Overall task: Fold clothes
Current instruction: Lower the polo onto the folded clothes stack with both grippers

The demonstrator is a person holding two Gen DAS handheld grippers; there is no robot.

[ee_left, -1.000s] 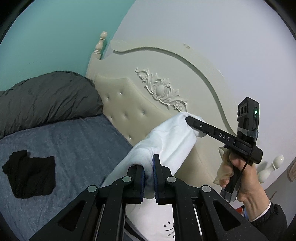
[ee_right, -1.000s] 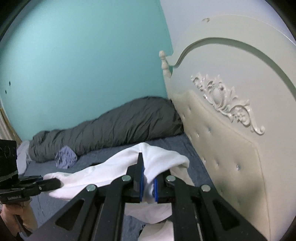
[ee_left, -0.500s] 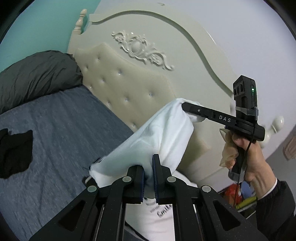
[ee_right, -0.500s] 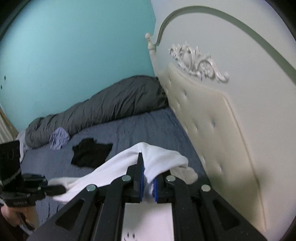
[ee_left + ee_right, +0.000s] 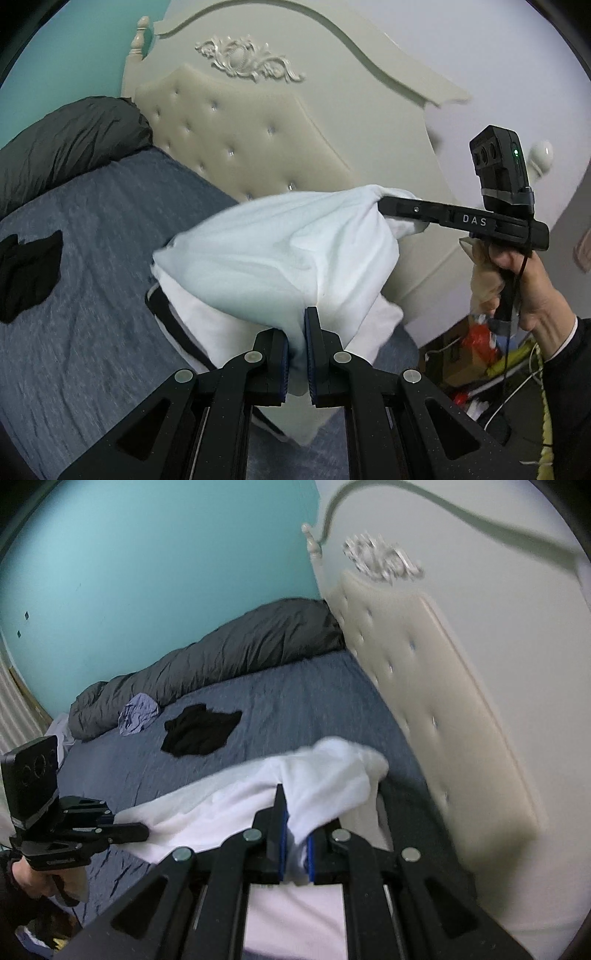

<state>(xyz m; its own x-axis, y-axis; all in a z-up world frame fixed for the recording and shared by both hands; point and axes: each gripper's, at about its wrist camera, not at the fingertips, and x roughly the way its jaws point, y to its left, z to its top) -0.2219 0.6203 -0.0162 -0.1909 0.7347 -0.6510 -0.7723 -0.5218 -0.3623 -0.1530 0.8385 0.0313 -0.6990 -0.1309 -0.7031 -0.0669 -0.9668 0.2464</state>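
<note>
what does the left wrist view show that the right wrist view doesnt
Only the left wrist view: floor clutter beside the bed and the garment's black trim. Only the right wrist view: a crumpled lavender cloth by the grey duvet. Both: the white garment clamped in the left tongs and right tongs, the black garment, and the headboard.

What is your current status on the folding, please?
Left gripper and right gripper both shut on white garment. Garment stretched above blue bed sheet. Black garment lies clear.

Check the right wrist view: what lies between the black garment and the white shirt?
Only bare blue bedsheet lies between the black garment and the white shirt, as the right wrist view shows.
</note>
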